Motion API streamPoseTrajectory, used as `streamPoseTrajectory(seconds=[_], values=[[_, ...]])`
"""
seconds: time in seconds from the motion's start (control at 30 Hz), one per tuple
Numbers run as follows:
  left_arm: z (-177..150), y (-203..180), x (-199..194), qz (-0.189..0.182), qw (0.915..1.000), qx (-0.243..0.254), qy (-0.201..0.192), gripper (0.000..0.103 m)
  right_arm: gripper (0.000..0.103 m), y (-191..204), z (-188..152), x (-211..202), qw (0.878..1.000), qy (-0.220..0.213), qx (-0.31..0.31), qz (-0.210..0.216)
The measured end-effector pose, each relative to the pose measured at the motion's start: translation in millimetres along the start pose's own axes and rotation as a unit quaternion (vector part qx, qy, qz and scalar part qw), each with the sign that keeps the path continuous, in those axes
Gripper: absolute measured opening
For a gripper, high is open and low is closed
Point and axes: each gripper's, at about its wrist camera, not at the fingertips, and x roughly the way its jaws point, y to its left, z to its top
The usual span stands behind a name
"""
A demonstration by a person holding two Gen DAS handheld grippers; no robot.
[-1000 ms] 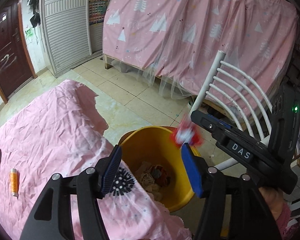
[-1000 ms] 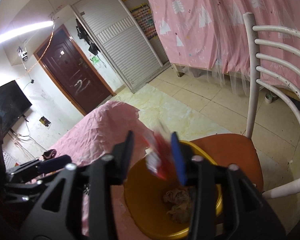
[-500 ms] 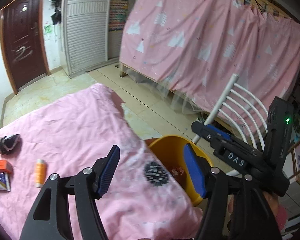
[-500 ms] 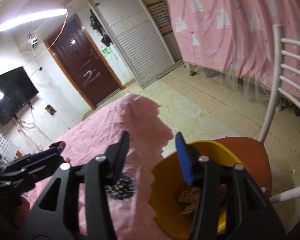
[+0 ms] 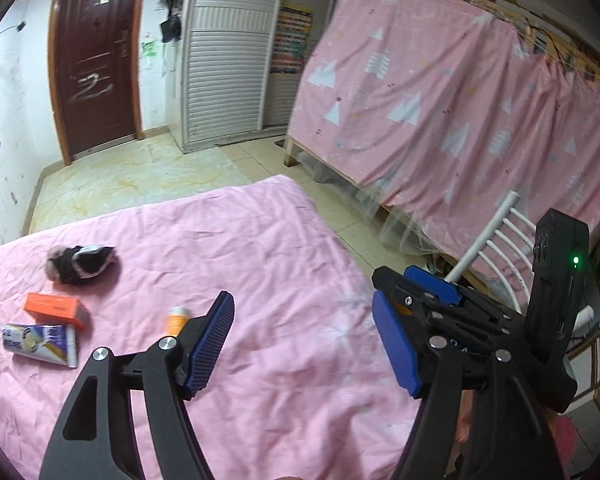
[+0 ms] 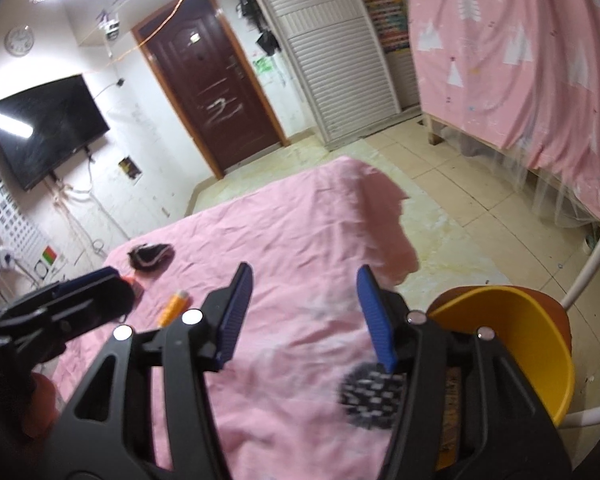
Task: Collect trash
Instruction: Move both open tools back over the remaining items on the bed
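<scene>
Left wrist view: left gripper [image 5: 300, 344] jaws just opened wider, empty, facing the orange tube [image 5: 177, 319]; right gripper [image 6: 304, 316] jaws apart, empty, yellow bin [image 6: 512, 344] beside them for drops.

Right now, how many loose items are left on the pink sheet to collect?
4: a black-and-pink fuzzy item farthest back, an orange box in front of it, a crumpled silver wrapper nearest, and a small orange tube beside the left claw. The claws may hide others.

Right gripper [image 6: 304, 316] jaws apart and empty over pink sheet [image 6: 300, 220], yellow bin [image 6: 540, 344] at right
</scene>
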Motion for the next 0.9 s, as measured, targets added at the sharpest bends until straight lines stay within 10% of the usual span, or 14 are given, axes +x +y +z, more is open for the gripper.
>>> streamPoseTrajectory(seconds=[0.9], values=[[-1, 169, -9, 0.125, 0.9862, -0.108, 0.005, 0.074, 0.066, 128, -20, 82, 0.988, 0.091, -0.111, 0.057]])
